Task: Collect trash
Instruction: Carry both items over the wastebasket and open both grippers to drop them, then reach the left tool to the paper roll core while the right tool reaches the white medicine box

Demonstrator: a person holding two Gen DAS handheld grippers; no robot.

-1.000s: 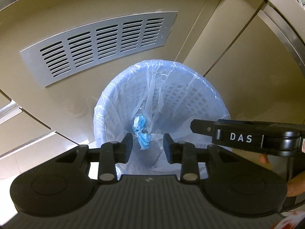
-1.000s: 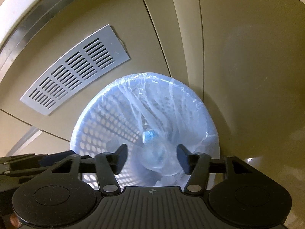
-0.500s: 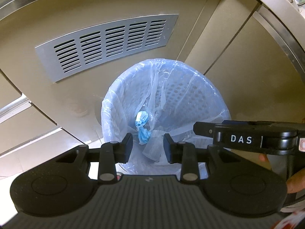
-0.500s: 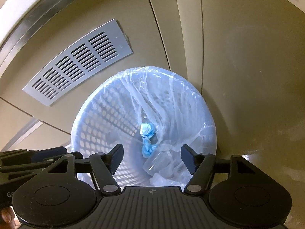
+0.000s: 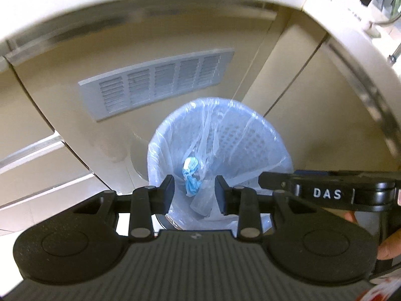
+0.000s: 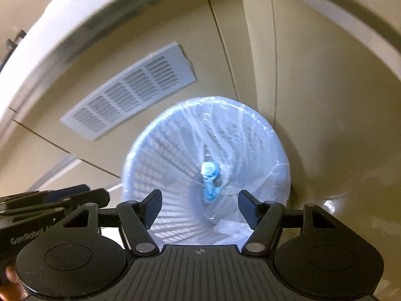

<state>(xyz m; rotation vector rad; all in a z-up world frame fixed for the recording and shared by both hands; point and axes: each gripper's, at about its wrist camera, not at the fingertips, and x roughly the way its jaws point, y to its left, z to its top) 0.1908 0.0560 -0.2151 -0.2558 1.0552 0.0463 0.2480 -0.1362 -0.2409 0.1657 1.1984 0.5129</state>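
Beige cabinets, lined bin (image 5: pixel 263 135), crumpled blue trash (image 5: pixel 191 178) inside, both tools parted, empty.

Grey vent grille (image 5: pixel 156 81) set in a beige cabinet panel (image 5: pixel 313 115)
A pale countertop edge (image 5: pixel 140 2) runs above; steel trim beneath it.

White letters "DAS" stand on the right gripper (image 5: pixel 325 193), at three o'clock. "GenRobot" marks the left gripper (image 6: pixel 37 215), at eight o'clock; its last letters are unclear.

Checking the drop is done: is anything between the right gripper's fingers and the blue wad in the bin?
Nothing held. In the right wrist view the right gripper is open and empty; only air and the bin liner separate it from the blue wad down inside.
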